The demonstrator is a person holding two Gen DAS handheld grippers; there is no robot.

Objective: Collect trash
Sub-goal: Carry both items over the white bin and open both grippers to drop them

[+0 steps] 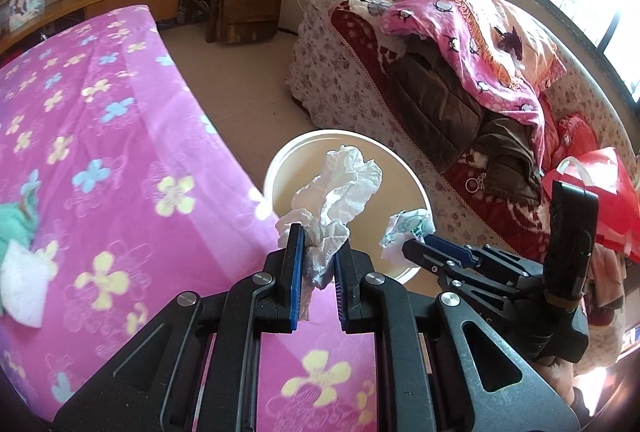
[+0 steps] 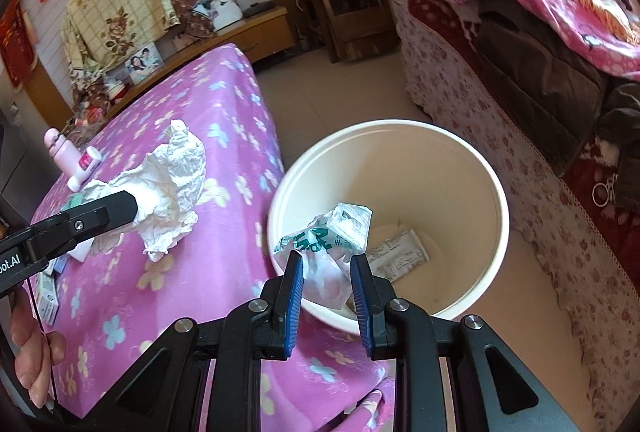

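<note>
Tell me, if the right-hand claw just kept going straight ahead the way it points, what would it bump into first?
Most likely the white bucket. The right gripper, shut on a crumpled printed wrapper, points at the bucket's mouth from over the near rim, so it would probably enter and meet the inner wall or the paper scrap at the bottom. Depth is uncertain.

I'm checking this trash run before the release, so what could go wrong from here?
1. The left gripper pinches the white tissue only by a narrow twist; seen from the right wrist it hangs over the pink cloth, not the bucket, so dropping now would probably miss.
2. The right gripper holds the printed wrapper near the bucket's near rim; it might land outside.
</note>
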